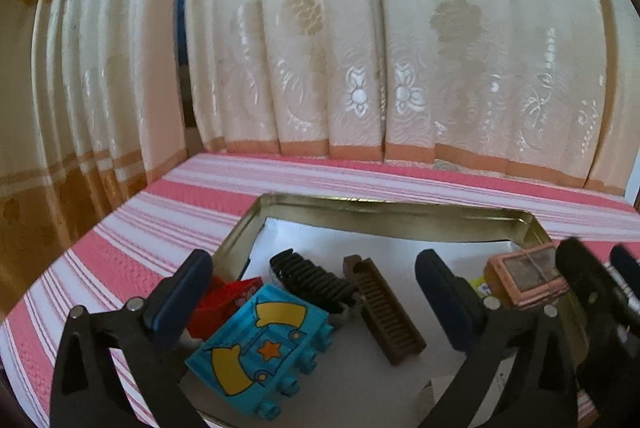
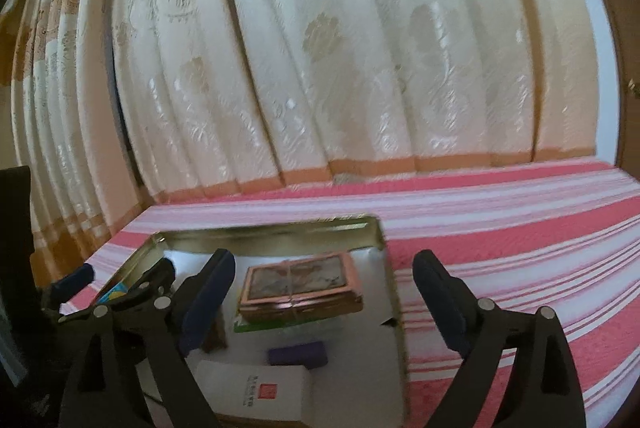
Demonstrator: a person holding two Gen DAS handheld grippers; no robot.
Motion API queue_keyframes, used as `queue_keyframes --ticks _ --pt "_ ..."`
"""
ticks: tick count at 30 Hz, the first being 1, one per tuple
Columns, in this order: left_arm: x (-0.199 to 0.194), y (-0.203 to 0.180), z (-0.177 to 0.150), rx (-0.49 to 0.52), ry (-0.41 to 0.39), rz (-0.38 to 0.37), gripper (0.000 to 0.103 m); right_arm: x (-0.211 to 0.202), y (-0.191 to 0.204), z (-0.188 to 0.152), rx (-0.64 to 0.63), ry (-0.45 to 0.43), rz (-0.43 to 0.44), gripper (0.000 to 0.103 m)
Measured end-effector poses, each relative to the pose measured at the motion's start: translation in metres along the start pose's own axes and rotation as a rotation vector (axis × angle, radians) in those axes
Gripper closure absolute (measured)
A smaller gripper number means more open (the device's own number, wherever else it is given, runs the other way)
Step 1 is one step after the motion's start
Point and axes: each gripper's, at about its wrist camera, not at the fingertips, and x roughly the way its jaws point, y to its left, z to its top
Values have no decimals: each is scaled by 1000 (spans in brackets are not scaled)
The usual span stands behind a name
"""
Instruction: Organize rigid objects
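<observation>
Left gripper (image 1: pixel 316 302): jaws spread wide, nothing clamped. Blue-padded fingers (image 1: pixel 182 292) stand either side of the toys, clear of them.

Between and just below those fingers, inside the metal tin (image 1: pixel 384 218):
- blue toy block (image 1: pixel 260 346), yellow shapes and an orange star on its face, studs along one edge, lying tilted on the white lining (image 1: pixel 380 248).
- red block (image 1: pixel 222 302), partly hidden behind the blue one and the left finger.
- black ribbed piece (image 1: pixel 312 280), lying behind the blue block.
- brown ribbed piece (image 1: pixel 386 310), lying slantwise just beside the black one.

Right gripper (image 2: pixel 324 302): jaws wide apart, holding nothing. Its left finger is over the tin; its right finger is over the striped cloth (image 2: pixel 520 228) outside the tin wall.

Ahead of the right gripper, in the tin's right half:
- pink-framed box (image 2: pixel 298 286), bound with a thin band, resting atop a green-edged item (image 2: pixel 264 324) that shows only partly.
- purple block (image 2: pixel 298 356), nearer the camera.
- white card box (image 2: pixel 256 394), red square mark, nearest.

Surroundings: tin sits on the pink-and-white striped cloth; cream patterned curtain (image 1: pixel 360 48) hangs behind.
</observation>
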Motion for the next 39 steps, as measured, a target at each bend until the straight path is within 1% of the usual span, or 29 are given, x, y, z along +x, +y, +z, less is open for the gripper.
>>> queue_keyframes --ticks 4,7,10,17,23,31,39 --pt "-10 -6 0 41 -57 -2 0 -14 0 3 -32 -101 -84 10" --pt "-15 -12 0 80 -87 5 0 -18 -1 4 -45 -132 -122 8" --pt "-16 -15 0 98 -91 7 0 -17 -3 6 -43 -124 -119 8" --pt "-20 -15 -1 82 -101 3 0 -16 -7 5 -31 -100 -110 8" --pt "-25 -20 -4 88 -109 8 0 -19 -9 3 -35 -98 -95 8" --pt "-29 -19 -6 68 -88 10 0 -23 -11 2 -31 -103 -103 8" --pt "-31 -25 -7 101 -95 30 0 -26 -14 1 -36 -106 -101 8"
